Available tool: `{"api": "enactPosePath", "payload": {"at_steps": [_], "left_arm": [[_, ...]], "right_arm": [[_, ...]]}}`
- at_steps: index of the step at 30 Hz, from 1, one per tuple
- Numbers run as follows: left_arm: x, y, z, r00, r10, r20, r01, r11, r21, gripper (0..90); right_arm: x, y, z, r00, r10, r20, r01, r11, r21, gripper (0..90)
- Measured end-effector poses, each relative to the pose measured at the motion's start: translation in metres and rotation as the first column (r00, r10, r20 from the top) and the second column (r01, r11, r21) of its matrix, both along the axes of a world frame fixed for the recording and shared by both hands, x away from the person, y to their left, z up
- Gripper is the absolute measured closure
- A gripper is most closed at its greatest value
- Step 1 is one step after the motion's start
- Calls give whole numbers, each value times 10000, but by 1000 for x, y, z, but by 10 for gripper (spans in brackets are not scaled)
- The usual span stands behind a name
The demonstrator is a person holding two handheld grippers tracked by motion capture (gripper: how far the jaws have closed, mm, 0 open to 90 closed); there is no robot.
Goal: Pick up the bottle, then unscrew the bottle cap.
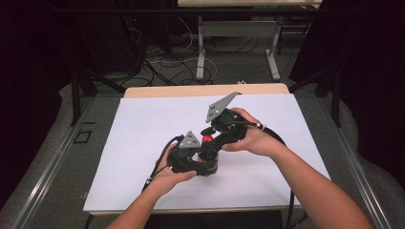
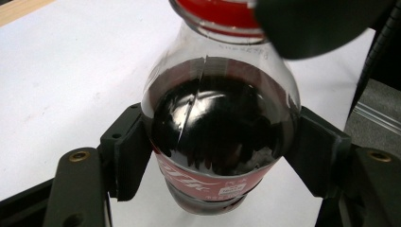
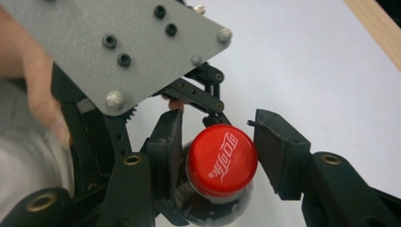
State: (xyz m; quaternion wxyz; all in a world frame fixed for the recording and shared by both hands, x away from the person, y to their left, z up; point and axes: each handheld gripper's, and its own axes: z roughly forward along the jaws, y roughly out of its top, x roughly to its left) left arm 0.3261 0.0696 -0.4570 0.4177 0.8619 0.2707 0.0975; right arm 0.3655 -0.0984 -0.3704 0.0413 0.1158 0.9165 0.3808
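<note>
The left gripper (image 2: 222, 156) clamps the bottle (image 2: 220, 137); above it, the right gripper (image 3: 218, 142) stands slightly open around the cap (image 3: 222, 160).

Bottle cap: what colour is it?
Red with white lettering; the cap shows best in the right gripper view.

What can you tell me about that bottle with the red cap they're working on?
The bottle is clear plastic, full of dark cola nearly to the neck, with a red label band and white lettering low on its body. It stands upright on the white table. The left tool clamps its body from both sides. Its red cap, printed with white script, is still on, sitting between the right tool's jaws, which aren't squeezing it.
</note>
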Motion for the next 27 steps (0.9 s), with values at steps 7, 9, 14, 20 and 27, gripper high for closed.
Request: {"api": "enactPosePath", "payload": {"at_steps": [7, 9, 14, 20, 27], "left_arm": [[3, 4, 0, 9996, 290, -28, -290, 9996, -61, 304], [3, 3, -1, 9990, 448, -57, -449, 9988, -187, 303], [4, 4, -1, 9981, 608, -81, -609, 9981, -122, 303], [3, 3, -2, 9989, 455, -125, -457, 9989, -115, 304], [1, 1, -2, 9998, 189, -87, -190, 9996, -200, 304]], "right_arm": [[-11, 0, 2, 9744, -2249, 17, 2246, 9734, 457, 482], [-12, 0, 1, 9700, -2425, 156, 2414, 9690, 526, 488], [-21, 4, -3, 9483, -3147, 411, 3118, 9480, 632, 518], [-22, 9, -8, 9443, -3267, 392, 3246, 9445, 508, 593], [-7, 3, -4, 9904, -1378, -100, 1380, 9903, 177, 608]]}}
